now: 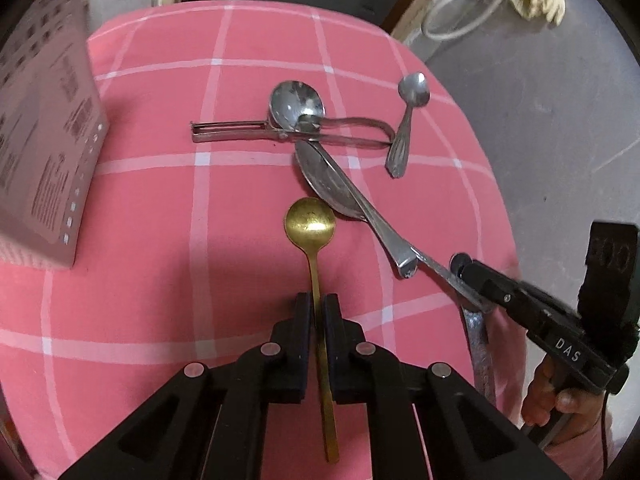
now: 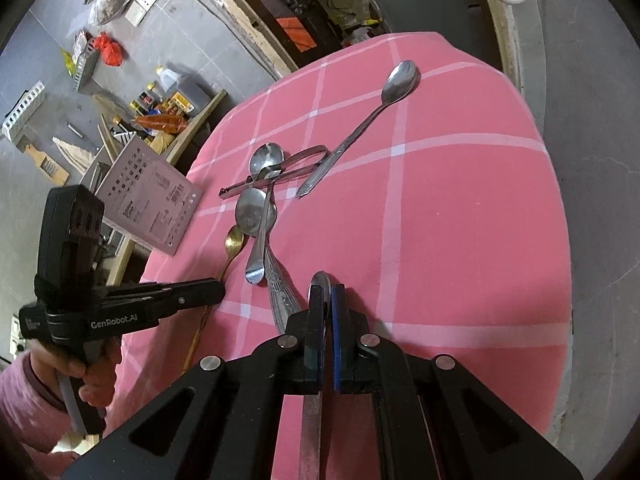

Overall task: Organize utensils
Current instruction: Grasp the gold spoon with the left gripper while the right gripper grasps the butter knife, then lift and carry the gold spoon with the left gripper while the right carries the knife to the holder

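Both tongs are already loaded, so the step in hand looks like carrying 2 utensils off to wherever they are to be sorted. The left tongs (image 1: 317, 312) are closed on the handle of the gold spoon (image 1: 310, 222), gripping it partway along so that the bowl sticks out ahead over the pink checked bench (image 1: 160, 200) and the tail of the handle runs back between the arms. The right tongs (image 2: 326, 300) are clamped on a flat silver utensil (image 2: 311, 432); its rounded end just shows above the pads, and I cannot tell whether it is a knife or a handle.

The rest of the utensils sit in a tangle at the middle of the bench: a peeler (image 1: 240, 130) with a round silver spoon (image 1: 298, 102) lying across it, a large spoon (image 1: 332, 188) overlapped by another utensil's handle, and a small teaspoon (image 1: 412, 90) just beside them.

To do this well, I would lift each piece straight up before moving sideways, since the right tongs hold their piece near an engraved handle (image 2: 282, 296) of the pile and a drag could pull the heap along. The thin gold handle may pivot in the pads, so it should travel level and slowly. The box (image 1: 44, 152) at the left edge is well apart.
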